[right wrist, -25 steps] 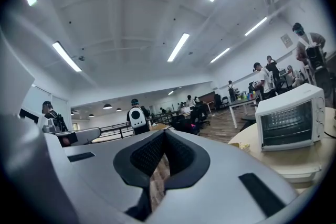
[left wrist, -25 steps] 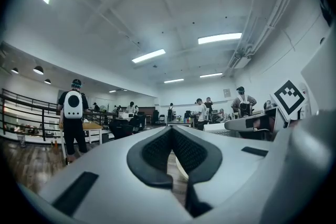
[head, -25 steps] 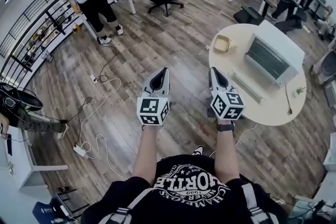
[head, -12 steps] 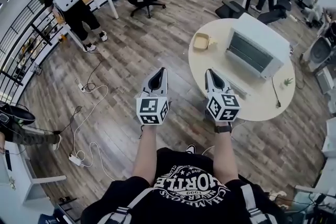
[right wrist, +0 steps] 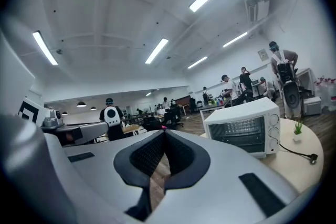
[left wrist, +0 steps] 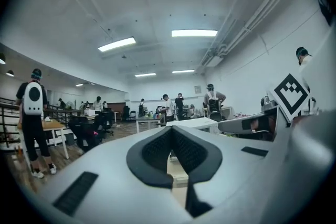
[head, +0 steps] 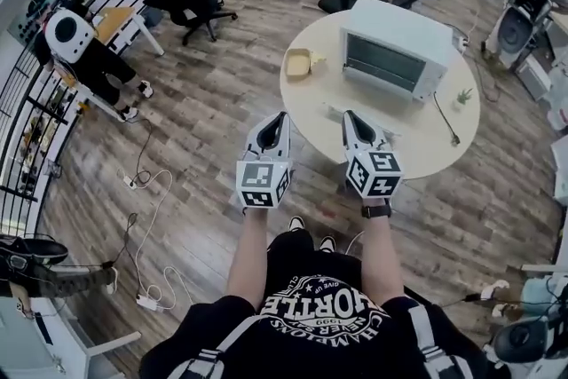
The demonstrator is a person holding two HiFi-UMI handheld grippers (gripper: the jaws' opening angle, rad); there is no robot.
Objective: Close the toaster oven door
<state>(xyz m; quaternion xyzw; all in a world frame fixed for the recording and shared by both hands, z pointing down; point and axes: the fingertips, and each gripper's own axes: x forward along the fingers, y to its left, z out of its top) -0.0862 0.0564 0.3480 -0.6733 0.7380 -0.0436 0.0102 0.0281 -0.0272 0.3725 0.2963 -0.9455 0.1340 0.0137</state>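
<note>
Head view: the toaster oven (head: 395,58) stands on the round surface (head: 417,146), ahead of the right gripper (head: 348,114). The left gripper (head: 279,114) is just off the surface edge, above open floor (head: 204,129).

Left gripper view: jaws pressed together, empty.

Right gripper view: jaws pressed together, empty; the oven is ahead-right, apart.

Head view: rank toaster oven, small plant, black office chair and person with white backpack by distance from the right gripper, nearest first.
1. toaster oven, just ahead of the right gripper
2. small plant, right of the oven
3. black office chair, upper left
4. person with white backpack, far left
</note>
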